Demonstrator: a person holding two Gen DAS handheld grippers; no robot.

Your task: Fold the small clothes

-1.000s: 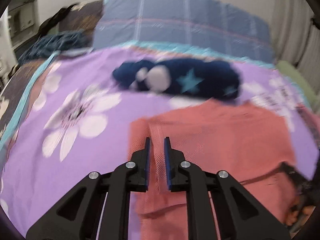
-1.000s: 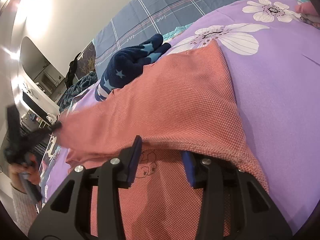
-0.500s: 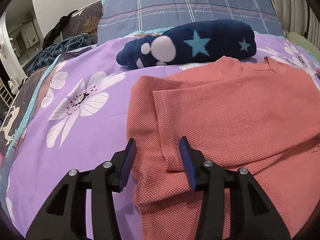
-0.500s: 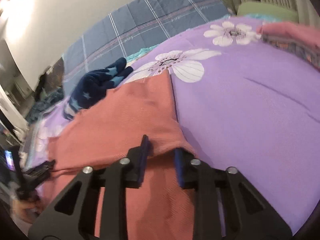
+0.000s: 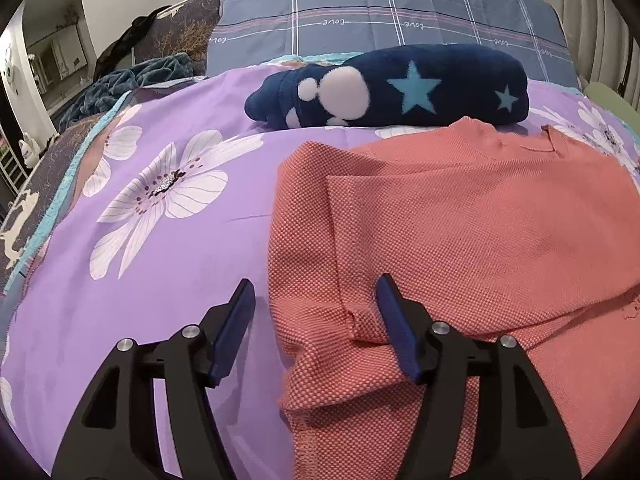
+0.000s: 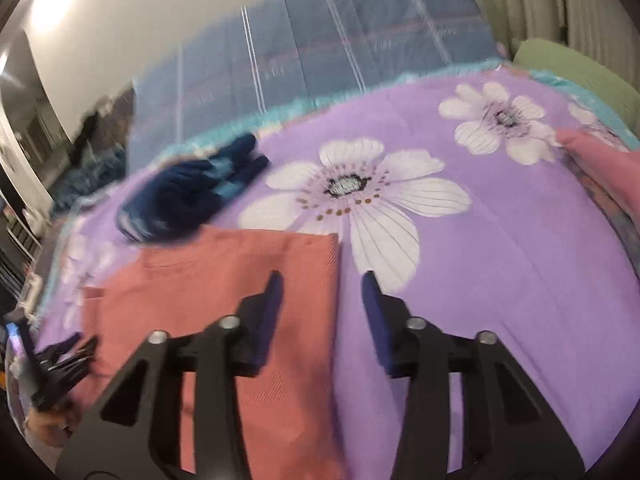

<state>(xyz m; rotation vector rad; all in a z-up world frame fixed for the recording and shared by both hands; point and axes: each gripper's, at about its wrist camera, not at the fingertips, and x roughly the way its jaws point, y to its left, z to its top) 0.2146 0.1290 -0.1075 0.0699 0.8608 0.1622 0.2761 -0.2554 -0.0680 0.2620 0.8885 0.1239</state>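
Shirt (image 5: 460, 220) flat on purple bedspread (image 5: 160, 260), one side folded over, so both grips let go; left gripper (image 5: 316, 320) jaws just opened wide, straddling folded edge, pads clear; right gripper (image 6: 320, 304) just reopened, empty, above shirt's other edge

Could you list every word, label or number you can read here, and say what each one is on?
"love": stitched in white script, repeated along the stripes of the blue plaid quilt behind the star blanket, in the left wrist view.
Flower centre on the purple sheet: small marks that may be lettering, too small to read.
Right wrist view: quilt script blurred, unreadable.
Coral shirt: no readable text.
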